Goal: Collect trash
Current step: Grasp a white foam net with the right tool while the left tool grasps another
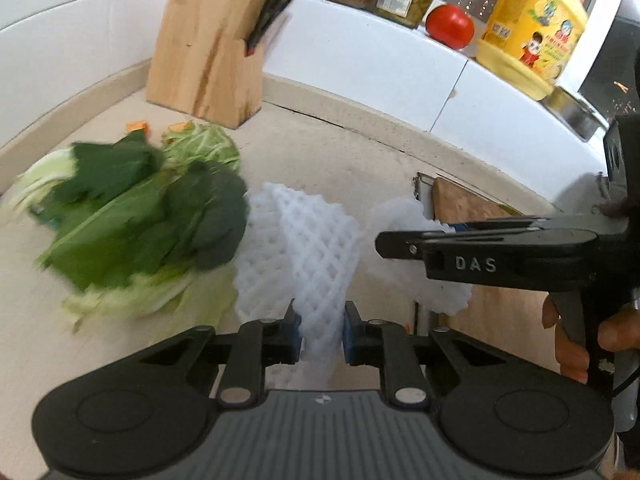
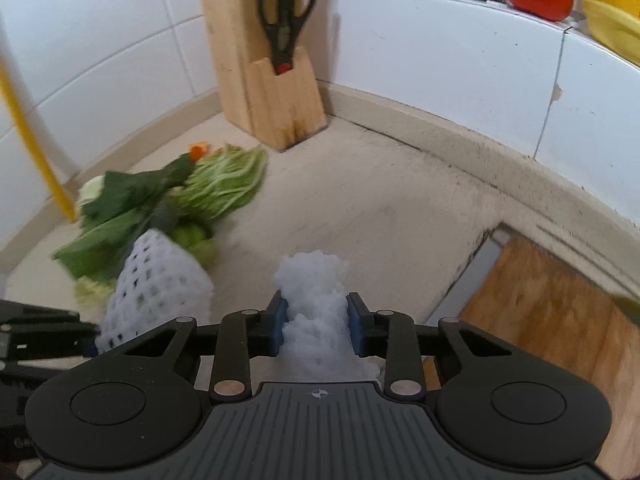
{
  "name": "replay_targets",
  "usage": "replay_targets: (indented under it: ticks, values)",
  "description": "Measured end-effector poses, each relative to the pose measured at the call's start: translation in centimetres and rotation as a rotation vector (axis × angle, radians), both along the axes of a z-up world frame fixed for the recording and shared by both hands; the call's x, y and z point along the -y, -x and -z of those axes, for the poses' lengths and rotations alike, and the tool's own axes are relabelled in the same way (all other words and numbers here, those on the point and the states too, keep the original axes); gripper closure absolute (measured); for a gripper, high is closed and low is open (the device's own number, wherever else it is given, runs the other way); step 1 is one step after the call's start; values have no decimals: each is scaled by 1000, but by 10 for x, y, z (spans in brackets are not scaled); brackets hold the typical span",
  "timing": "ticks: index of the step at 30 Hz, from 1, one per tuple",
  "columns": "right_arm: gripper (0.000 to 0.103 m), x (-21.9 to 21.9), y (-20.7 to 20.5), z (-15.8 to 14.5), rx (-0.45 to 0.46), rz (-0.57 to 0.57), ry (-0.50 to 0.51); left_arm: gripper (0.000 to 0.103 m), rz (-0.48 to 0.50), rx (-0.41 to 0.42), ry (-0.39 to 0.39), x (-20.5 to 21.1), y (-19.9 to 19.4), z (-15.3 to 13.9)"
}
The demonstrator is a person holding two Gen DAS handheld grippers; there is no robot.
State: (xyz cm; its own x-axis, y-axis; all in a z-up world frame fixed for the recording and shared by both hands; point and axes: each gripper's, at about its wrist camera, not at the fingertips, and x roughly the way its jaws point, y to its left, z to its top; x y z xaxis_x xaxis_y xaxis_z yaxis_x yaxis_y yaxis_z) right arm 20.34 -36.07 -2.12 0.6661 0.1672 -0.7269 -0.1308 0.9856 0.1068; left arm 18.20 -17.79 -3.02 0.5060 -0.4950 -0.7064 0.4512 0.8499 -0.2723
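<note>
pinching a white foam net (image 1: 308, 240) between its blue pads (image 1: 294, 330), the left gripper (image 1: 320, 330) is clenched on the sleeve's near end; the rest of the mesh rises up and away from the jaws, its long axis running forward along the fingers. the right gripper (image 2: 316, 324) likewise grips a second, crumpled foam net (image 2: 312, 296), whose bulk stands straight up between its pads. in the left view that right gripper (image 1: 394, 244) reaches in from the right, a hand (image 1: 580, 340) on its trigger, with its foam hanging just beside the left one's. both pieces look lifted clear of the counter (image 2: 380, 208), though i cannot tell this for sure.

beyond the left net, farther left on the counter, lies a heap of leafy vegetable scraps (image 1: 140, 216) with a bit of carrot peel (image 1: 138, 126) behind it, close to the knife block (image 2: 272, 92). the left hand is plainly nearer that heap. a wooden board (image 2: 552, 312) sits to the right. no bin shows in either view, so where the nets should go cannot be read here.
</note>
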Motion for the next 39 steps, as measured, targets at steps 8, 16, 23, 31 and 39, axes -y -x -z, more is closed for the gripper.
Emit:
replay_targets:
  ticks: [8,16,23,31,39]
  values:
    - [65,-42,57,-5,-23,-67,-64,89,-44,-18,5,-55,51,6]
    - [61,-85,77,10,-50,-122,-28,71,-126,-25,-26,-87,73,17]
    - [39,-98,77,15,-55,-122,-4,39,-168,36,-34,-98,76,15]
    - [34,-106,75,19,-54,-135,57,39,-200,29,-41,-101,66,26]
    - [60,-106,78,25,-93,-137,49,87,-140,10,-22,-95,67,30]
